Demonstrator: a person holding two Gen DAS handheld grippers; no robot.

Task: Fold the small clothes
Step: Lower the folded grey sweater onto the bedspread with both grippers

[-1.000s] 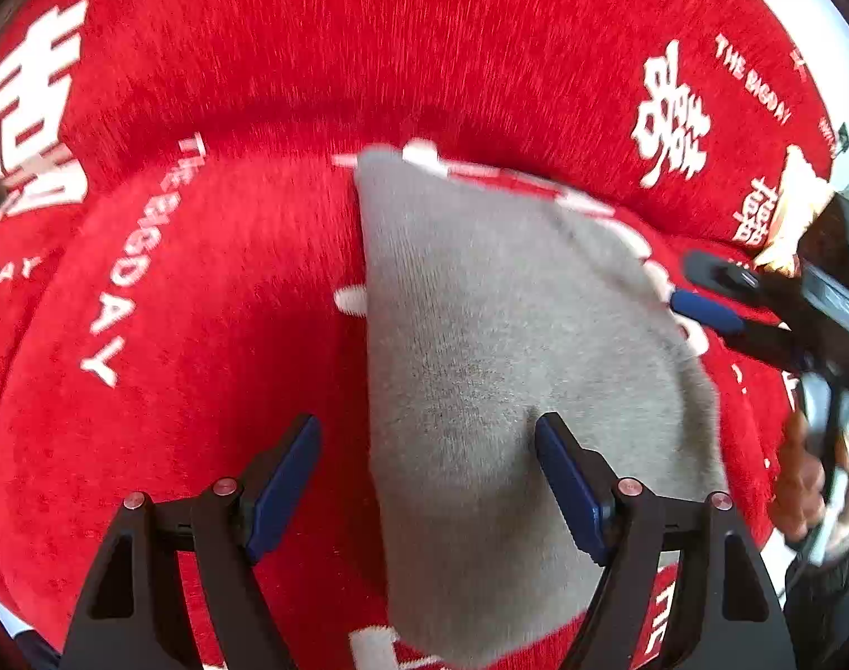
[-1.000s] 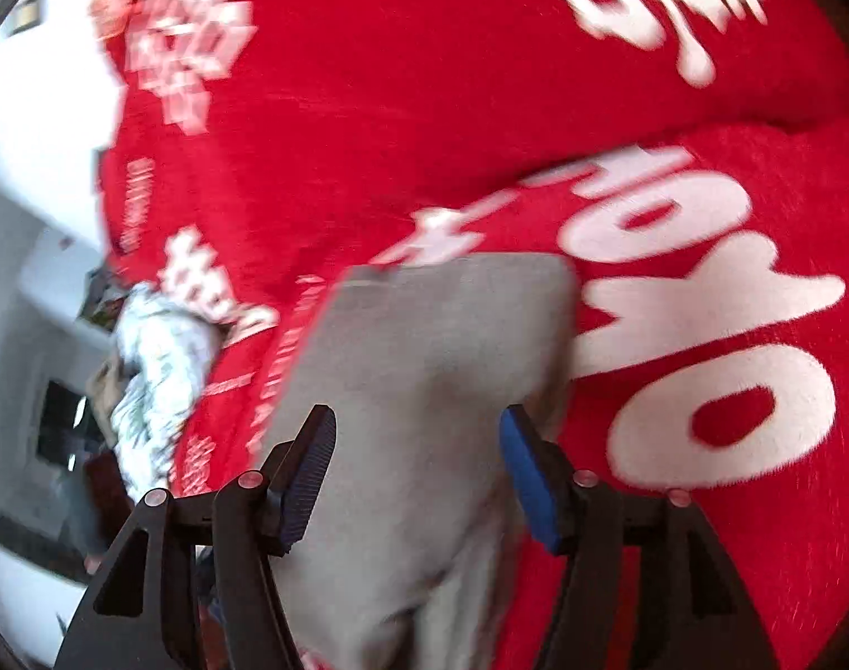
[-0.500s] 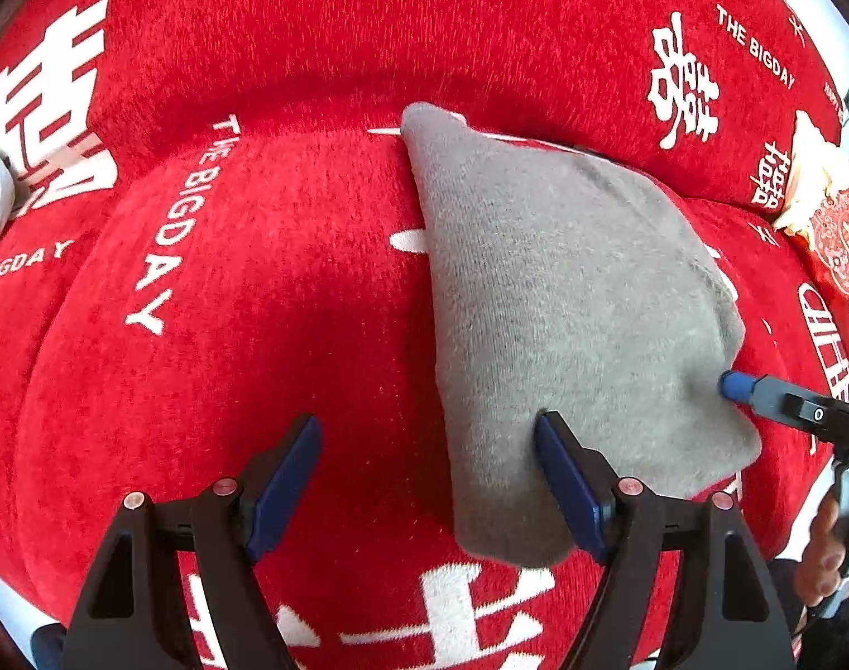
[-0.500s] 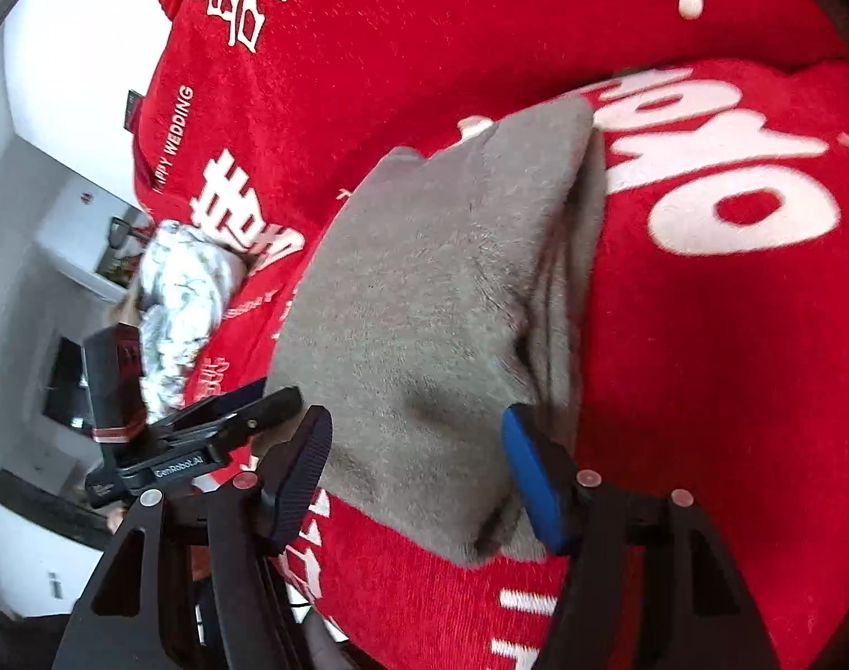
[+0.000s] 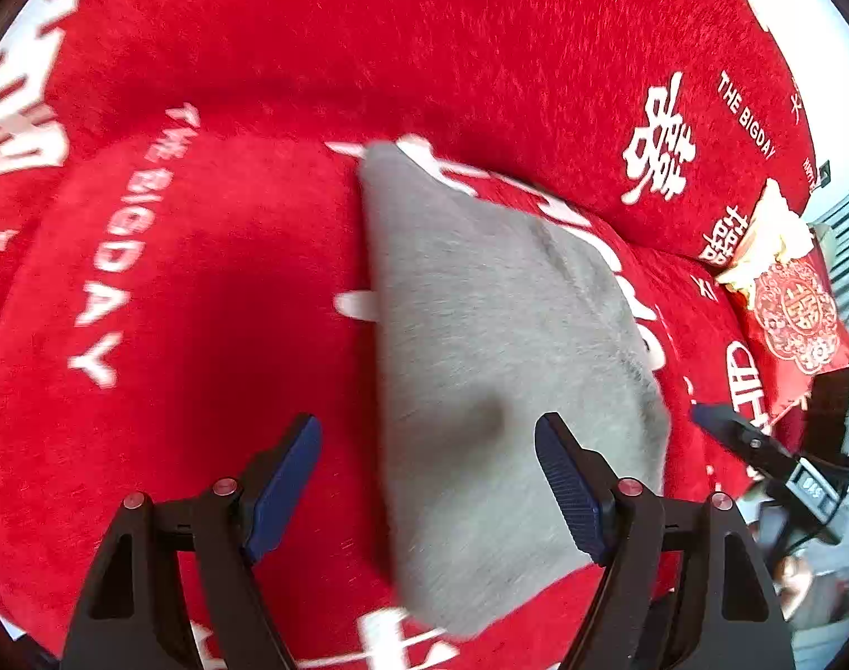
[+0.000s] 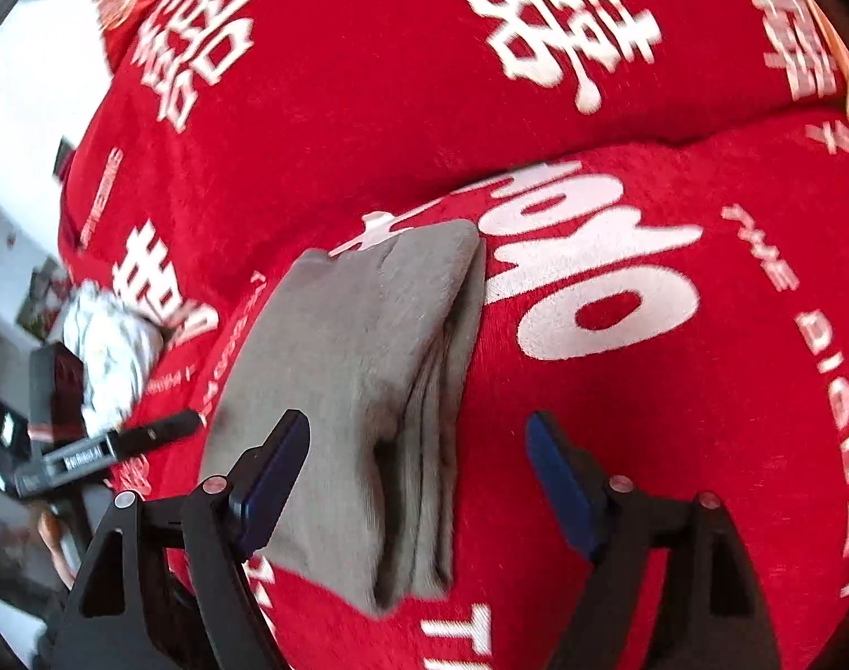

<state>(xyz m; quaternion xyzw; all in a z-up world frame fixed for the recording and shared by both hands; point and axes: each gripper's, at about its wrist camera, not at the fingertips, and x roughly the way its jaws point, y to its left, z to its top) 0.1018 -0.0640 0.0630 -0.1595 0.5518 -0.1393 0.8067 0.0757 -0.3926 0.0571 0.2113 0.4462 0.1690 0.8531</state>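
- Left wrist view: the left gripper (image 5: 427, 480) has its two blue-padded fingers spread wide apart, with nothing between the pads.
- A folded grey garment (image 5: 497, 368) lies flat on the seat of a red sofa cover (image 5: 201, 301) printed with white letters and characters. The garment's left edge runs up between the two fingers; the right finger (image 5: 569, 491) sits over the cloth, and whether it touches cannot be told.
- The picture is blurred by motion.
- At the right edge, the right gripper (image 5: 703, 416) shows as a dark finger with a blue tip, just beside the garment's right edge and apart from it. Whether its jaws are spread cannot be told from here.
- A red patterned cushion (image 5: 792, 318) rests far right on the seat.
- Right wrist view: the right gripper (image 6: 416, 469) is spread wide and grips nothing.
- The grey garment (image 6: 357, 368) lies on the sofa cover (image 6: 647, 402), its stacked folded layers showing along its right edge, which lies between the fingers. The left finger (image 6: 273, 474) is over the cloth.
- The left gripper (image 6: 184, 423) appears at the left as a dark finger near the garment's left edge.
- A crumpled white cloth (image 6: 111, 346) lies beyond it on the sofa.
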